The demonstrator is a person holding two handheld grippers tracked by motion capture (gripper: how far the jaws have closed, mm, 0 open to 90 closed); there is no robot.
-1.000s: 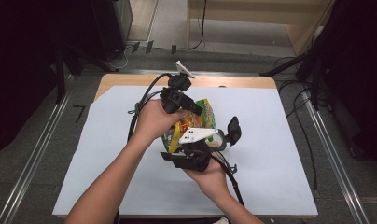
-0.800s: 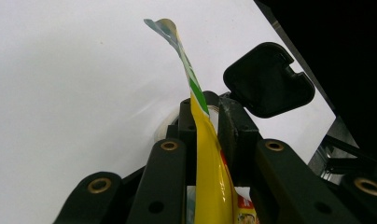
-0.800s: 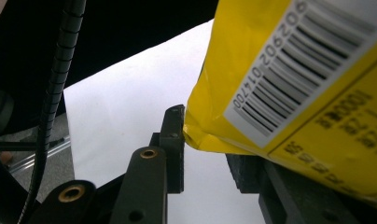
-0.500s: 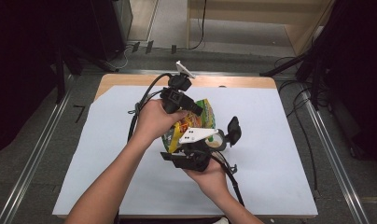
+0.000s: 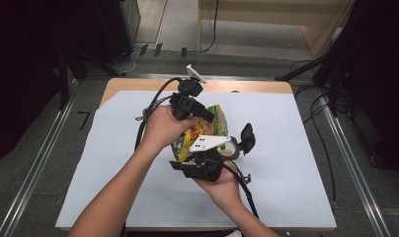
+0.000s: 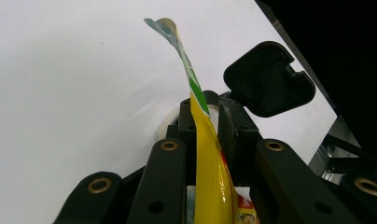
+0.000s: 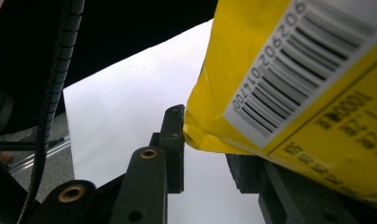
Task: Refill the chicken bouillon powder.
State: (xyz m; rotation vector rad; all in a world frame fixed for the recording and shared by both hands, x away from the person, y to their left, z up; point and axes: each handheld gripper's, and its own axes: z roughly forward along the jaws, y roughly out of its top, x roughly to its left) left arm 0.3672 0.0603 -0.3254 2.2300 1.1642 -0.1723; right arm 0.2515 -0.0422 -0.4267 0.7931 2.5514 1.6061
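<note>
I hold the yellow snack bag (image 5: 207, 129) above the white counter (image 5: 296, 148), my left hand-held gripper (image 6: 203, 123) pinching its edge and my right hand-held gripper (image 7: 210, 144) clamping another edge, to pull them apart.

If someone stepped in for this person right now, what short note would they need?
Left gripper: shut on the top edge of the yellow snack bag.
Right gripper: jaws on either side of the bag's lower corner; whether they press on it is unclear.
The bag is held up between both grippers, above the white table cover.
Done: bag lifted and gripped at its top.
Left: probably pulling it open; the top edge looks unopened.
</note>
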